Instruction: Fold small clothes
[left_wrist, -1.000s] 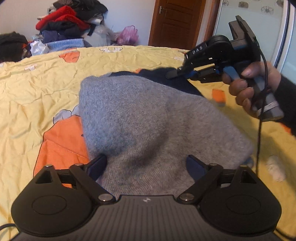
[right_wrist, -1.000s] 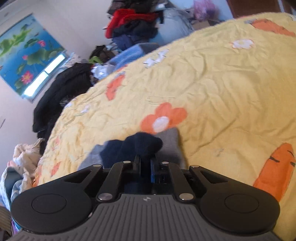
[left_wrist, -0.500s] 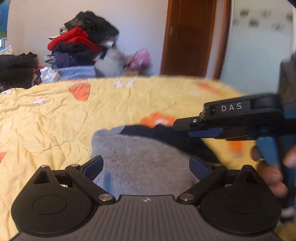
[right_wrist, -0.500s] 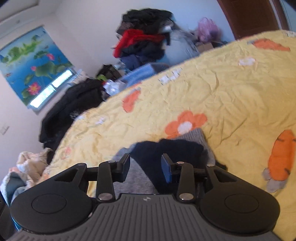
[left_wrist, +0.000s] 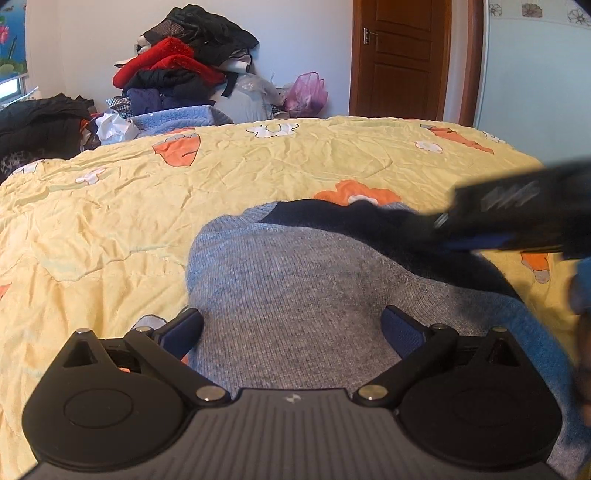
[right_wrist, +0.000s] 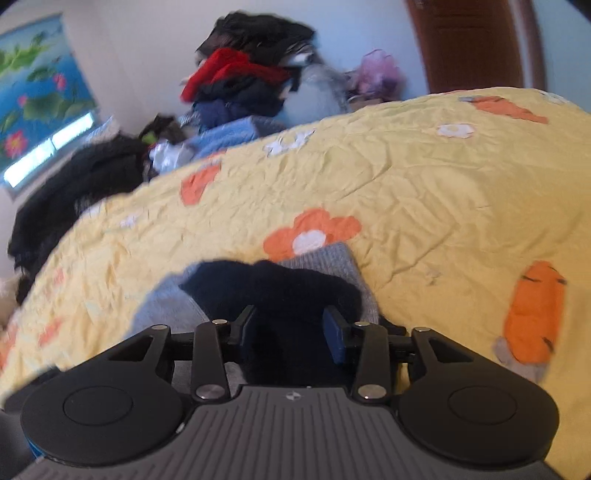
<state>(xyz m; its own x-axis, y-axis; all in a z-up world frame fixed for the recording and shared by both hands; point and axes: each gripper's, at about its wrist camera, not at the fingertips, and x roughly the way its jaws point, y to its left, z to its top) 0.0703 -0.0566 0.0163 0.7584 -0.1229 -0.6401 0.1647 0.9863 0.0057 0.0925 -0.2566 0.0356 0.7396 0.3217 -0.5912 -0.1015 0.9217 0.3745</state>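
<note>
A grey knit garment (left_wrist: 295, 288) lies on the yellow bed cover (left_wrist: 166, 221), with a navy part (left_wrist: 354, 221) folded over its far edge. My left gripper (left_wrist: 291, 328) is wide open just above the near grey part, its pads apart from the cloth. My right gripper (right_wrist: 291, 325) hovers over the navy part (right_wrist: 280, 284); its jaws are opening and the pads do not press the cloth. Grey knit (right_wrist: 325, 258) shows past the navy part. In the left wrist view the right gripper's body is a dark blur at the right edge.
A pile of red, black and blue clothes (left_wrist: 184, 74) is stacked beyond the bed's far edge, with a pink bag (left_wrist: 306, 92) and a brown door (left_wrist: 399, 55) behind it. Dark clothes (left_wrist: 37, 125) lie at the far left. Orange flower and carrot prints dot the cover.
My right gripper was shut on the navy cloth and has opened, letting it go. Both grippers have drawn back and tilted up, and the garment now lies settled on the bed.
</note>
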